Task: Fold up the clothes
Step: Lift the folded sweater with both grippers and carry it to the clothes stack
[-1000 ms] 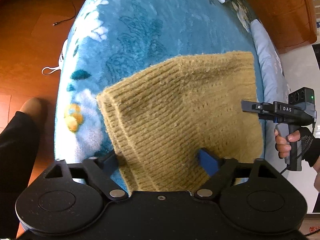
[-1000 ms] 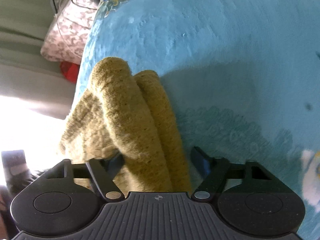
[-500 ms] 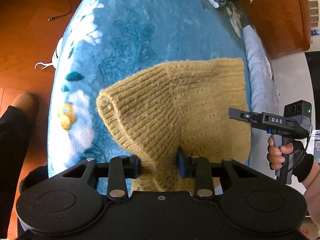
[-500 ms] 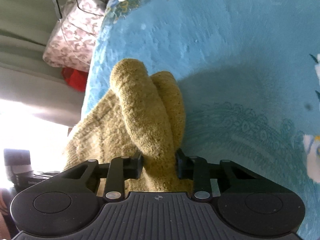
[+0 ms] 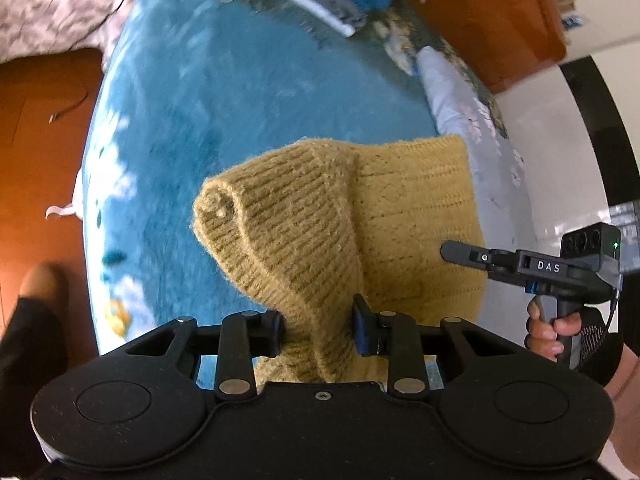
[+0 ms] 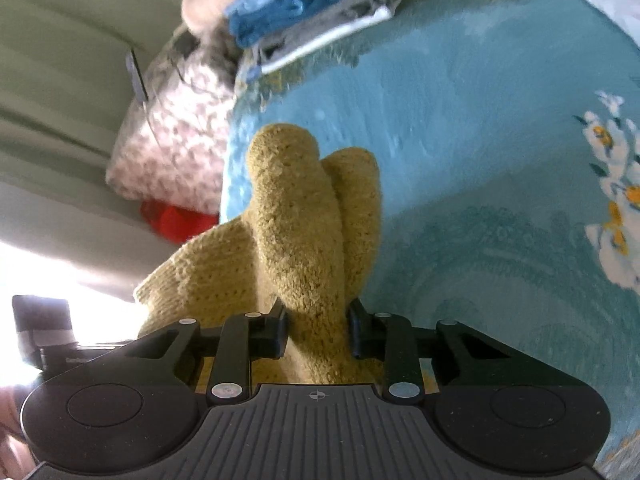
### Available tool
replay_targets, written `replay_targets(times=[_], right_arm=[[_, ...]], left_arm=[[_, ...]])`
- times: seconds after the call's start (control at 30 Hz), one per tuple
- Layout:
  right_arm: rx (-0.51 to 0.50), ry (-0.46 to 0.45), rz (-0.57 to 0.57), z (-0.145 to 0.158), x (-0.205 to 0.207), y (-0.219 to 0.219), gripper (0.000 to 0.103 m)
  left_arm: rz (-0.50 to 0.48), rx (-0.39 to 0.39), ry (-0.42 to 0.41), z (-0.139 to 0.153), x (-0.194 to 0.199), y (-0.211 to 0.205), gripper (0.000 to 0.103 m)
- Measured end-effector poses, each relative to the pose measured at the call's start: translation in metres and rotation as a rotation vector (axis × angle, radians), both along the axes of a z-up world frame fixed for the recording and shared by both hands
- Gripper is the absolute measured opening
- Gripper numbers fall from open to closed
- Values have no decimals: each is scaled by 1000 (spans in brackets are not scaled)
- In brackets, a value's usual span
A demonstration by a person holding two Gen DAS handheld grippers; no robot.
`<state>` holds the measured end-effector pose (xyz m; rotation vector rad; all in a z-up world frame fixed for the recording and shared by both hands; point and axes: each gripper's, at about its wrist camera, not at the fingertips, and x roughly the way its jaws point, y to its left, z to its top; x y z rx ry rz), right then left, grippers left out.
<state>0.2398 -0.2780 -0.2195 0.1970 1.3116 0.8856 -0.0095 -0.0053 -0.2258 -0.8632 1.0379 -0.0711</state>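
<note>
Both grippers, left (image 5: 318, 334) and right (image 6: 318, 330), have just closed and pinch bunched ribbed mustard knit sweater (image 5: 360, 216) over fuzzy teal blanket (image 5: 240, 100); only right view shows folded blue stack (image 6: 296, 12).

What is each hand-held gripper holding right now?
Left hand-held gripper: closed on the yellow knit sweater.
Right hand-held gripper: closed on a bunched fold of the same sweater.

Blue floral blanket (image 5: 240, 112) spread over the bed, ahead of the fingers. Mustard knit sweater (image 5: 400, 216) partly lying on it. Folded stack of clothes (image 6: 304, 12) far beyond the fingertips.
</note>
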Motion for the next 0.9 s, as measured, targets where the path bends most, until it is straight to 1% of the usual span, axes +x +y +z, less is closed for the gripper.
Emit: replay_targets(times=[0.13,0.3,0.37,0.47,0.67,0.9], right_arm=[[15,-42,-24,27,-2,-3,25],[31,-112,-40,70,8,0,25],[45,-148,-48,89,13,5,25],[86,-195,-64,111,25,12,25],[142,-280,-86,154,66,39,25],[188,-363,-105,213,141,97,25]], left_arm=[[-57,1,-26,26,12,5,29],[-106,-13,-56,58,34,16,29],[-130,-9,-79,76,47,22,29],[-159,11,-118,105,68,36,29],[-219,50,-203,162,128,76,29],[-286,85,-291,220,221,138,29]])
